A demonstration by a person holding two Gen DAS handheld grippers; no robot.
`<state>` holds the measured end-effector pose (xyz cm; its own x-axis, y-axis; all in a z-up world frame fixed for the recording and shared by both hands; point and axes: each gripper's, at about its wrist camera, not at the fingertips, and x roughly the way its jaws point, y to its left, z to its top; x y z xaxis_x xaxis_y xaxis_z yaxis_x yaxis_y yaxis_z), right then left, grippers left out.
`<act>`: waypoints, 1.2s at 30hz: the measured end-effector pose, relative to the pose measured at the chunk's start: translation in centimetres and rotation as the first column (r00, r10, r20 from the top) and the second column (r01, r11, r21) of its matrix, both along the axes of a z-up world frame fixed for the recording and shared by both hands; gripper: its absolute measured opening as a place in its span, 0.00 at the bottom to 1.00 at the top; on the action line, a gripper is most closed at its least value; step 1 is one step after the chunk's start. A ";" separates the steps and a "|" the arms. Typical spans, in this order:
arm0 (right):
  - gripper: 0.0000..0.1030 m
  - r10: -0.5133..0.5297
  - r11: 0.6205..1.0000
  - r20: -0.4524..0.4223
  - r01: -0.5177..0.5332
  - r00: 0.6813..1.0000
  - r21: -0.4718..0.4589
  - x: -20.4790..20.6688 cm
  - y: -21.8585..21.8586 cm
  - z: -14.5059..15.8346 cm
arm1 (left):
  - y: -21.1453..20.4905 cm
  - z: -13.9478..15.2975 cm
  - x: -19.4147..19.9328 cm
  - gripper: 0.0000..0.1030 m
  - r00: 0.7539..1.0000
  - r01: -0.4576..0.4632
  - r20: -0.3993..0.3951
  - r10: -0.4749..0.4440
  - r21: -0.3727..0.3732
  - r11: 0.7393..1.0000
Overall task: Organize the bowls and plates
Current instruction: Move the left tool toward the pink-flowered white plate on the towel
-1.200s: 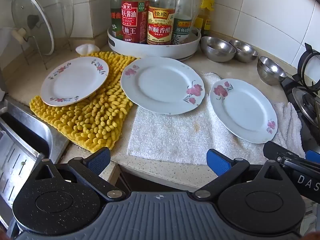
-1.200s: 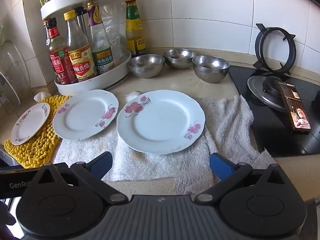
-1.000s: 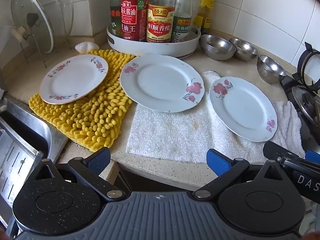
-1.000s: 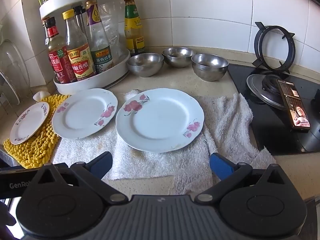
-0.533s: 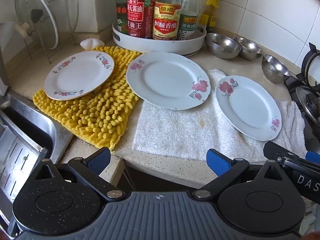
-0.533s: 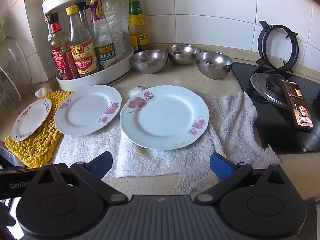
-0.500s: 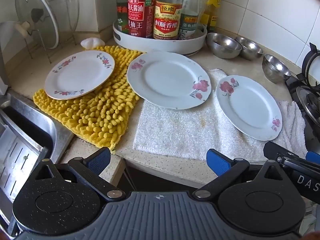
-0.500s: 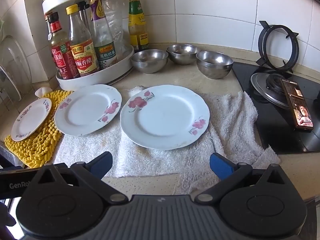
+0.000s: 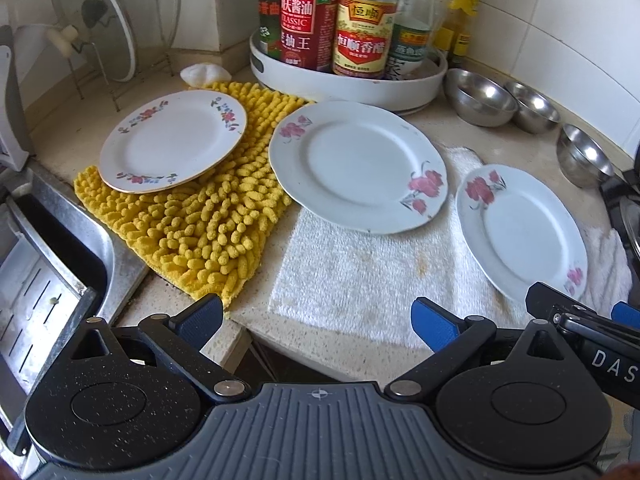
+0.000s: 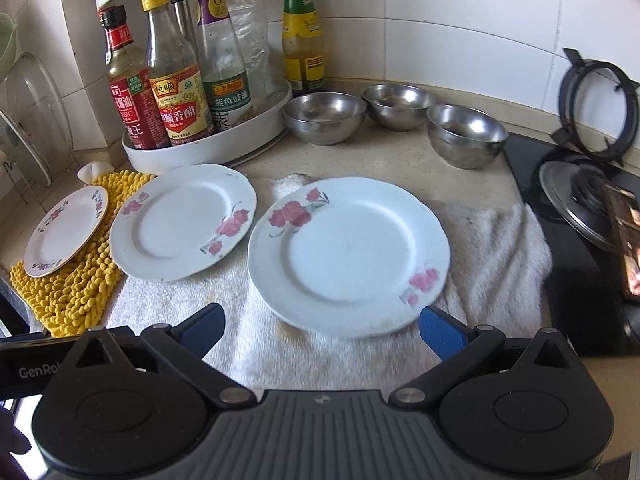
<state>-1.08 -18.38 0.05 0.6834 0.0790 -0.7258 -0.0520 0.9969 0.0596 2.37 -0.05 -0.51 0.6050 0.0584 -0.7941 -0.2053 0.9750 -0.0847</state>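
My left camera faces the counter from its near-left edge. My right sits further right. Both share the middle plate [image 9: 357,166] [image 10: 182,222].

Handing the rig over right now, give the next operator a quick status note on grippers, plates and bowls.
Left gripper: open, empty, at the counter edge.
Right gripper: open, empty, just short of the right large plate.
Plates: small plate on the yellow mat; middle large plate straddles the mat and white towel; right one lies on the towel.
Three steel bowls sit separately behind.
Done: nothing stacked.
Left: stack plates, nest bowls.
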 end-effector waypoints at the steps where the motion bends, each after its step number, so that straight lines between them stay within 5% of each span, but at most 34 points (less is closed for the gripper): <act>1: 1.00 0.008 1.000 -0.001 -0.008 1.000 0.002 0.4 0.0 -0.1 | -0.1 0.0 0.3 0.99 1.000 -0.009 0.000 0.009 0.003 1.000; 19: 1.00 0.129 0.992 0.005 -0.129 0.992 0.013 6.5 -1.4 -0.1 | -1.3 0.0 4.0 0.99 0.993 -0.117 -0.006 0.117 0.037 0.992; 36: 1.00 0.189 0.981 0.010 -0.190 0.982 0.043 8.6 0.1 0.0 | -0.2 0.4 5.2 1.00 0.992 -0.121 -0.015 0.123 0.080 0.989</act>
<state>7.54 -18.28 0.06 0.6570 0.2390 -0.7150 -0.2403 0.9653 0.1020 7.55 -0.24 -0.16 0.5737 0.1941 -0.7958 -0.3241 0.9460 -0.0029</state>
